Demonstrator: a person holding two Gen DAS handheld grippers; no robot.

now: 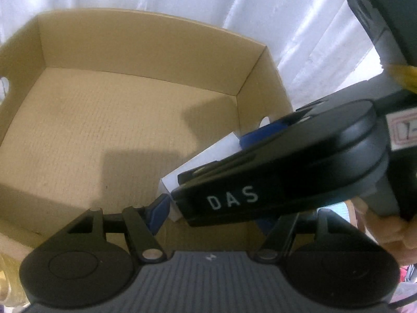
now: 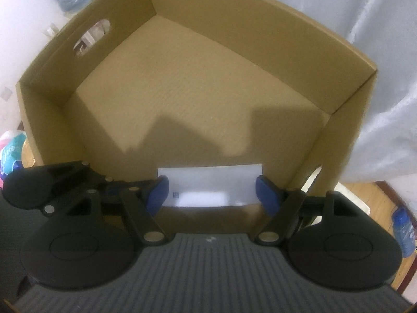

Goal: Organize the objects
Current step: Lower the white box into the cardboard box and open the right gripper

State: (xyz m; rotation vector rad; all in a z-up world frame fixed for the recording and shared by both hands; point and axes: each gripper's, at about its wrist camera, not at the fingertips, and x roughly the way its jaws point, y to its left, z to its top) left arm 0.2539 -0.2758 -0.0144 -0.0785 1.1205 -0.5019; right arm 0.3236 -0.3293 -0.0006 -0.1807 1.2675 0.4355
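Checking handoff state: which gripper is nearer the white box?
Right. The right gripper has the white box between its blue pads, over the cardboard box. The left gripper sits just behind, partly hidden by the right one.

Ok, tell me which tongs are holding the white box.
The right tongs: their blue fingertips are shut on the ends of the white box, low inside the cardboard box. The left tongs stand open beside them.

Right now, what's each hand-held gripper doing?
Left hand-held gripper: open, holding nothing.
Right hand-held gripper: closed on the white box, over the cardboard box.
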